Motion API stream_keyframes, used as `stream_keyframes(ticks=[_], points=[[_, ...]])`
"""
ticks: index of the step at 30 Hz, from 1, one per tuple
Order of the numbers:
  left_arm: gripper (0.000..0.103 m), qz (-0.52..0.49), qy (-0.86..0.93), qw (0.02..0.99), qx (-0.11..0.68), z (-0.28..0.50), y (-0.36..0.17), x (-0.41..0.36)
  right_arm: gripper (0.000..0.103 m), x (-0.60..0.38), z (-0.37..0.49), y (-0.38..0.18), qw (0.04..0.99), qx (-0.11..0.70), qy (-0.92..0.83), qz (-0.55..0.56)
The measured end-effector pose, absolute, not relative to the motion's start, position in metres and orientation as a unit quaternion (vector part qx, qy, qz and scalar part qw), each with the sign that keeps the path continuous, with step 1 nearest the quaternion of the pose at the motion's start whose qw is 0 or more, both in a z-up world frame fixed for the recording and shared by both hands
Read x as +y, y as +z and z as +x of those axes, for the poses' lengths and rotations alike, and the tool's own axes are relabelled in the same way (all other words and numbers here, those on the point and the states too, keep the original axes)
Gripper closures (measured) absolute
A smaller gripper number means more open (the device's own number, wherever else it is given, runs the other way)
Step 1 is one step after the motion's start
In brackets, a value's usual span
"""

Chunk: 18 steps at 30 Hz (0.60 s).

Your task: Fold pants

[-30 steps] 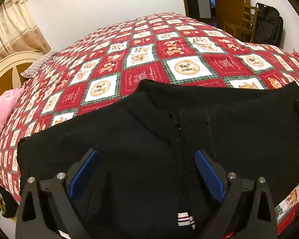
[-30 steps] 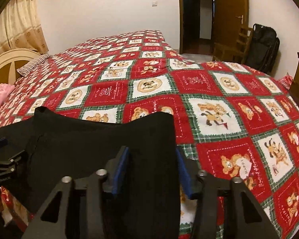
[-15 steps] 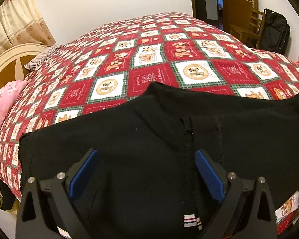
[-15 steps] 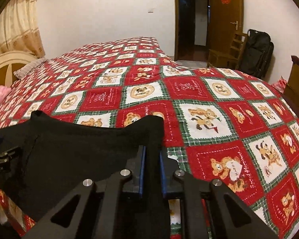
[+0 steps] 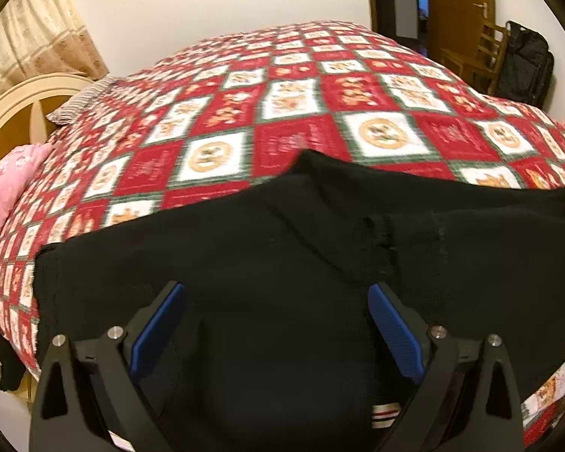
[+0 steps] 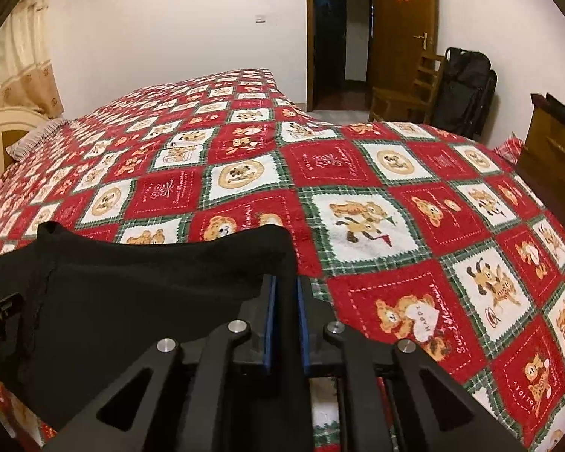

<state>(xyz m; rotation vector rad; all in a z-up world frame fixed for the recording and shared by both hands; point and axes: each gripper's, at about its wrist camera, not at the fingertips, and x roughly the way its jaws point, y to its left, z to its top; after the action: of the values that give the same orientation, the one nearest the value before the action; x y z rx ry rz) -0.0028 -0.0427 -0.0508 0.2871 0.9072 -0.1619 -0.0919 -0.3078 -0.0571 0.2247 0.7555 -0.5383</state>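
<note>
Black pants (image 5: 301,248) lie spread across the near edge of the bed. My left gripper (image 5: 275,301) is open just above them, its blue pads (image 5: 393,329) wide apart with black cloth between and below. In the right wrist view the pants (image 6: 150,286) fill the lower left, and my right gripper (image 6: 284,295) is shut on their right edge, with cloth pinched between the blue pads (image 6: 270,324). A small striped label (image 5: 386,410) shows at the near hem.
The bed has a red, white and green teddy-bear quilt (image 6: 376,196). A pink pillow (image 5: 7,188) and cream headboard (image 5: 22,101) are at left. A wooden chair (image 6: 406,90), black bag (image 6: 467,90) and open door stand beyond. A wooden cabinet (image 6: 553,147) is at right.
My right gripper has closed from open onto the right edge of the pants and lifted a little. My left gripper stayed open and drifted slightly over the cloth.
</note>
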Motion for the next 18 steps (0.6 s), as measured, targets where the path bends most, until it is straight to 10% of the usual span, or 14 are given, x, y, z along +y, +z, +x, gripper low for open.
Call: stream_keyframes(ticks=[6,11,18], points=[[0.003,0.113,-0.007,0.901,0.42,0.013,-0.039,0.009,0.087,-0.271,-0.11,-0.012,0.924,0.269,-0.268,0.054],[0.003,0.08,0.067,0.902,0.42,0.027,-0.033,0.064,0.061,-0.21,-0.086,-0.001,0.953,0.258,-0.161,-0.008],[0.003,0.059,0.156,0.899,0.405,0.027,-0.028,0.128,0.06,-0.143,-0.04,-0.024,0.95,0.304,-0.06,-0.039]])
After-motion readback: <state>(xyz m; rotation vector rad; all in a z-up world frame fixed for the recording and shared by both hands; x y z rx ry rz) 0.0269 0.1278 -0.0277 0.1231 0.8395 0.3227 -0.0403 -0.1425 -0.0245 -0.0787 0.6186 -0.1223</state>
